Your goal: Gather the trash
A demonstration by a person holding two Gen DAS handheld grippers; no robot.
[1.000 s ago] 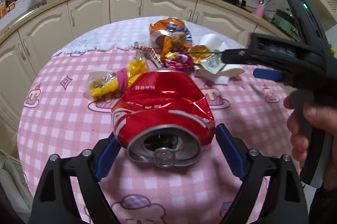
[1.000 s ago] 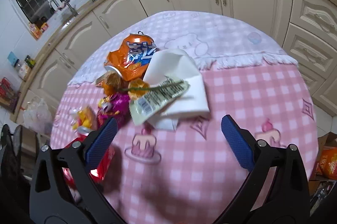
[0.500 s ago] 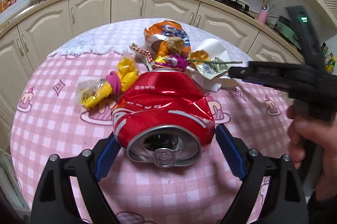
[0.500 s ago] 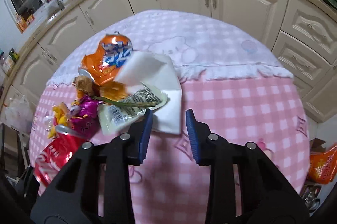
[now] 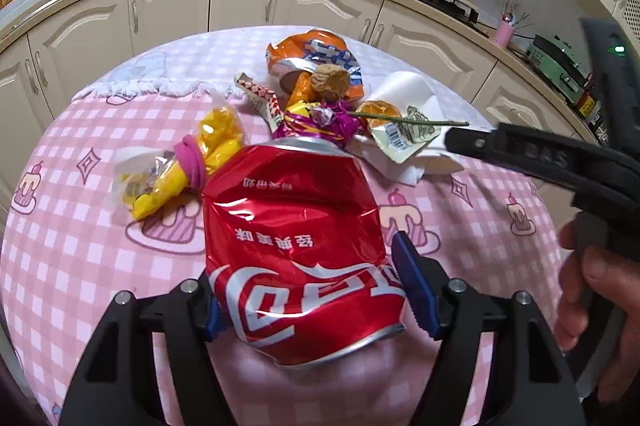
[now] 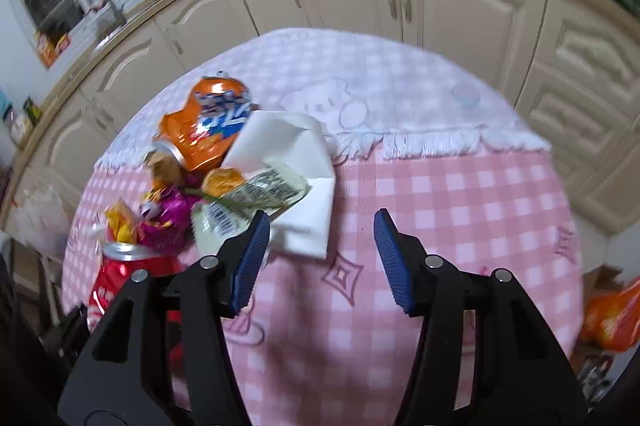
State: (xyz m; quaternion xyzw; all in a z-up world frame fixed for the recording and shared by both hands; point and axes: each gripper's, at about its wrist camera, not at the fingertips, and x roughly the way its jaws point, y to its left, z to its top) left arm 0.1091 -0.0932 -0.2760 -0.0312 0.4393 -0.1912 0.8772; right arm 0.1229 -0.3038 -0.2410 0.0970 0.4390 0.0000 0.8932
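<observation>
1. The left gripper (image 5: pixel 308 282) has just been closing its jaws, and its blue pads now pinch the crushed red can (image 5: pixel 296 238) from both sides at centre frame, near its lower rim.
2. The right gripper (image 6: pixel 318 258) has just been opening; its jaws stand partly spread with nothing between them, low in the frame over bare pink cloth. Its left pad sits just beside the white paper (image 6: pixel 292 162).
3. Beyond the red can lies a heap: yellow wrapper (image 5: pixel 192 162), purple foil wrapper (image 5: pixel 320 122), crushed orange can (image 5: pixel 316 62), a barcode wrapper (image 5: pixel 404 138).
4. All rest on a round table (image 5: pixel 72 218) in a pink checked cloth; cream kitchen cabinets (image 5: pixel 168 2) curve behind.
</observation>
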